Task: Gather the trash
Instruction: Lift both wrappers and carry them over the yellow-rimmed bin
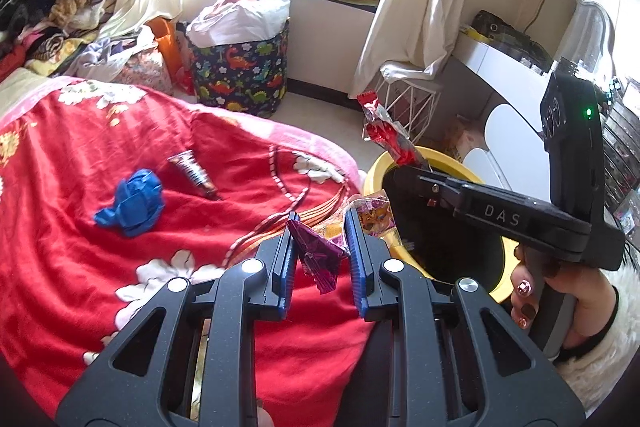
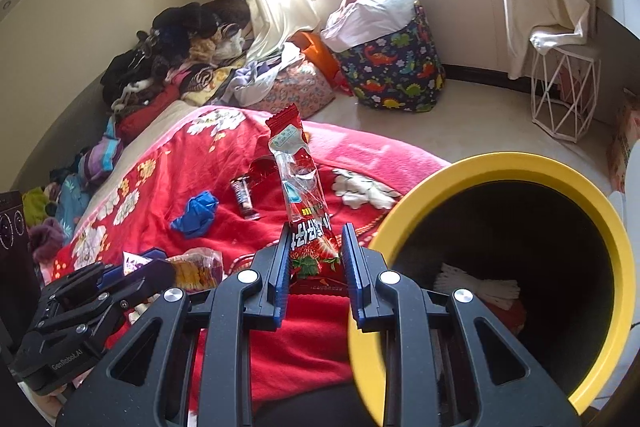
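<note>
Looking from the left wrist, the left tongs (image 1: 318, 227) are part way apart with a crumpled purple wrapper (image 1: 318, 253) between the blue pads; it touches the left pad, but I cannot tell if it is squeezed tight. Below is the red blanket (image 1: 100, 267) on the bed. At 10 o'clock from the tongs lie a blue crumpled scrap (image 1: 132, 203) and a small brown tube (image 1: 195, 175). A snack bag (image 1: 372, 213) lies just past the tongs at 1 o'clock, next to the yellow bin (image 1: 378, 171). At 3 o'clock a hand (image 1: 560, 291) holds the right tool, and its red wrapper (image 1: 384, 131) sticks up over the bin. Looking from the right wrist, the right tongs (image 2: 316, 247) are clamped on the red wrapper (image 2: 300, 187), which stands up tall. The yellow bin (image 2: 520, 167) sits at 3 o'clock with white and red trash inside. The left tongs (image 2: 132, 267) show at 9 o'clock. The blue scrap (image 2: 196, 213) and brown tube (image 2: 244, 199) lie at 11 o'clock.
</note>
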A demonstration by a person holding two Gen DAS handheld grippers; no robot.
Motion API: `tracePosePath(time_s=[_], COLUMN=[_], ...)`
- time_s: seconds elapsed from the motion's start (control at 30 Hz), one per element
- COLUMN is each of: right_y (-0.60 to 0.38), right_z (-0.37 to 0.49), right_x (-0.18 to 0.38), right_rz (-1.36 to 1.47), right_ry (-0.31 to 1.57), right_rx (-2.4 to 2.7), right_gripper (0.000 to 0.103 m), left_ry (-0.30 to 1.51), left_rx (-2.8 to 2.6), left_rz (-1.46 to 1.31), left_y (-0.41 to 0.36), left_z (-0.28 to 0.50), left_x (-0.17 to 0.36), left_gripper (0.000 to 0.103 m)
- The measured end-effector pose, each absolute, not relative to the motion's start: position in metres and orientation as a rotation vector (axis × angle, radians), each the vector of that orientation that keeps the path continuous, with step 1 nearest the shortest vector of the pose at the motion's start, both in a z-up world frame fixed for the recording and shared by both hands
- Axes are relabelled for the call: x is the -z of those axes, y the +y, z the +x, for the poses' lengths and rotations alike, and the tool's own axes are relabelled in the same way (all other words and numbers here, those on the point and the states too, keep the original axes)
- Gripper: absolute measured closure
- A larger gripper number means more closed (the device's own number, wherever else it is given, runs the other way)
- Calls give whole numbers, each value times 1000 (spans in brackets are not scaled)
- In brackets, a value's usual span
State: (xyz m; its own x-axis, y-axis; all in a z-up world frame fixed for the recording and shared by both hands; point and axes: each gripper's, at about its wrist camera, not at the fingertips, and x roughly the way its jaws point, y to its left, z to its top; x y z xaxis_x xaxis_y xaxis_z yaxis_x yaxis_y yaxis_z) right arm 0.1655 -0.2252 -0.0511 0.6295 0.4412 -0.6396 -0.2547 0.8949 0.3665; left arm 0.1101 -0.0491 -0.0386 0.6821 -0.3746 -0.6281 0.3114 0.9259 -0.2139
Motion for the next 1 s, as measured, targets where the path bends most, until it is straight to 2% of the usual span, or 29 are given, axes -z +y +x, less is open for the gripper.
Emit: tracePosePath(time_s=[1.0], right_y=[-316], right_z=[144], right_x=[61], right_rz=[369], right_ry=[777], right_rx=[-227], right_gripper=[80], left_ry=[720], left_rx=[456], left_rz=[-32], left_y=[-124], left_z=[128], left_x=[32], left_gripper=[86])
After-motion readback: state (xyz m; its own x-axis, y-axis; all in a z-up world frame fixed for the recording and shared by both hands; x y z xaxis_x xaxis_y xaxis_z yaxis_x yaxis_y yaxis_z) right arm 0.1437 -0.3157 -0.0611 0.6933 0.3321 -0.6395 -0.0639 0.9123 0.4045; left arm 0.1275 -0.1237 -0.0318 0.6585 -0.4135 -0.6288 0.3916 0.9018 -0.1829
